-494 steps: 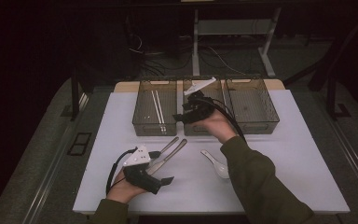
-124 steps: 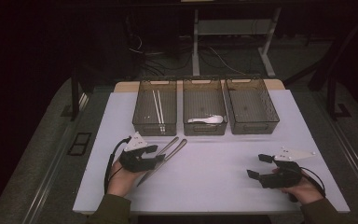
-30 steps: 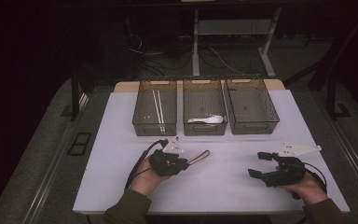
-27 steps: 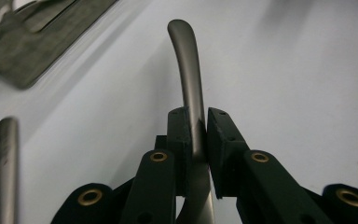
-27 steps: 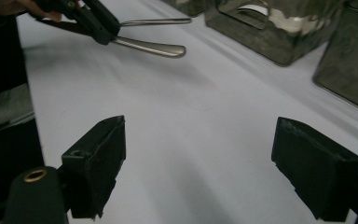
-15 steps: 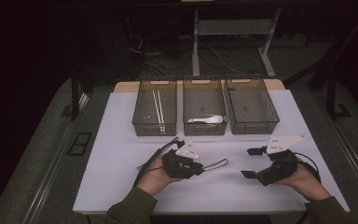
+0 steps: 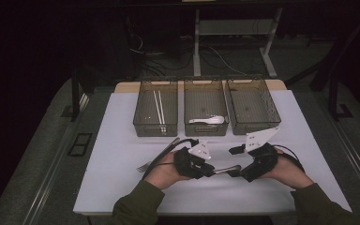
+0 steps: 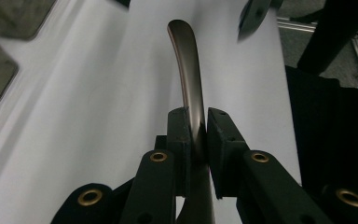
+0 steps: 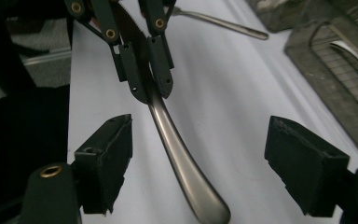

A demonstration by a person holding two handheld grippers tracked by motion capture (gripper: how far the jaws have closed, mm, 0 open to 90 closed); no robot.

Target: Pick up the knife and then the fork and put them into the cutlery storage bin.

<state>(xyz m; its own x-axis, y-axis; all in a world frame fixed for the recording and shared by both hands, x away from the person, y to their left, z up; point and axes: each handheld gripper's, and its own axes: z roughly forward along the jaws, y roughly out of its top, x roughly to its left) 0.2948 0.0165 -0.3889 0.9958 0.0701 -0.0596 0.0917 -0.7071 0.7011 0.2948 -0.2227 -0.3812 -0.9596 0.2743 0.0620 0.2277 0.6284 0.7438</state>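
The left gripper (image 8: 196,126) has its two black jaws pressed together on a metal knife (image 8: 186,70), pinching it near the serrated part of the blade so that the smooth, curved handle juts out past the tips, above the white table (image 8: 74,116). In the right gripper view that handle (image 9: 186,172) runs down between the jaws of the right gripper (image 9: 198,154), nearer one pad than the other and touching neither; those jaws stand spread wide and have just been closing a little, with the handle between them. Seen from above, the left gripper (image 7: 205,169) and right gripper (image 7: 236,164) face each other near the front middle of the table (image 7: 122,122), the knife (image 7: 226,168) bridging the short gap between them. Just left of the left hand a fork (image 7: 143,166) lies flat on the table. Farther back stand three mesh bins side by side: the left bin (image 7: 143,123) holds a pair of chopsticks (image 7: 158,107), the middle bin (image 7: 204,88) a white spoon (image 7: 209,120), and the right bin (image 7: 271,107) sits well apart from both grippers.
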